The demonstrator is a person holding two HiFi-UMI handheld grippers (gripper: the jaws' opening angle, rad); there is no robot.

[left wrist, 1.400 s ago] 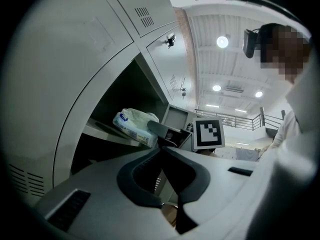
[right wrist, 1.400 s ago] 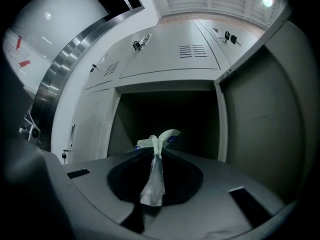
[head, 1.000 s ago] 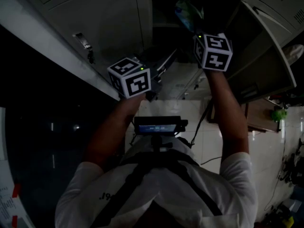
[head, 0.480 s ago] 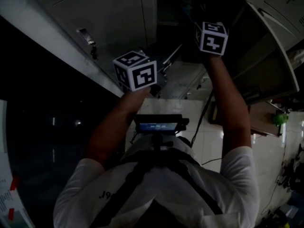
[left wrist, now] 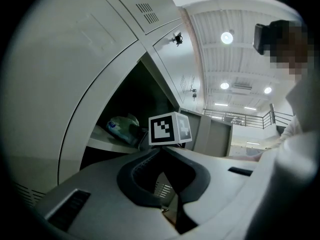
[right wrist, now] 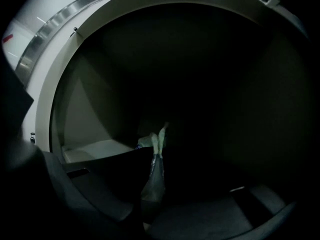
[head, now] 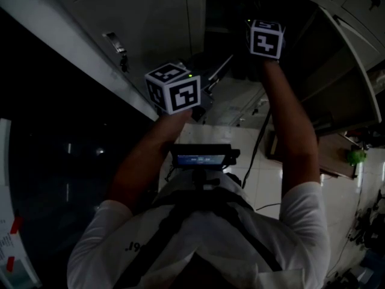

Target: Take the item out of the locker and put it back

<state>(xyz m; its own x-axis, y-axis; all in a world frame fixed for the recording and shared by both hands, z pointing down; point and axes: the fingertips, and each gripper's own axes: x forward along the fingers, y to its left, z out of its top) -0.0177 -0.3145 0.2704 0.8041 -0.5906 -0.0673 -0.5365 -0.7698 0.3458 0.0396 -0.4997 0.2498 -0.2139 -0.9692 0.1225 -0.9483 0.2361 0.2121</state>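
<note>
A crumpled pale green and blue plastic bag (left wrist: 121, 127) lies on the shelf (left wrist: 105, 145) inside the open locker. In the right gripper view its thin twisted end (right wrist: 154, 176) runs down into my right gripper (right wrist: 148, 213), which is shut on it deep in the dark compartment. In the head view only that gripper's marker cube (head: 266, 39) shows at the locker mouth; the bag is lost in the dark there. My left gripper (left wrist: 161, 150) hangs level outside the locker, left of the right one, shut with nothing in it; its cube (head: 173, 88) shows in the head view.
The locker's door (head: 337, 71) stands open at the right of my right arm. Shut locker doors (head: 150, 17) lie to the left, one with a key in its lock (head: 117, 44). A device (head: 200, 159) sits on the person's chest harness.
My right gripper has gone further into the locker with the bag, which showed at the opening a second ago and is now in the dark. The left gripper has hardly moved.
</note>
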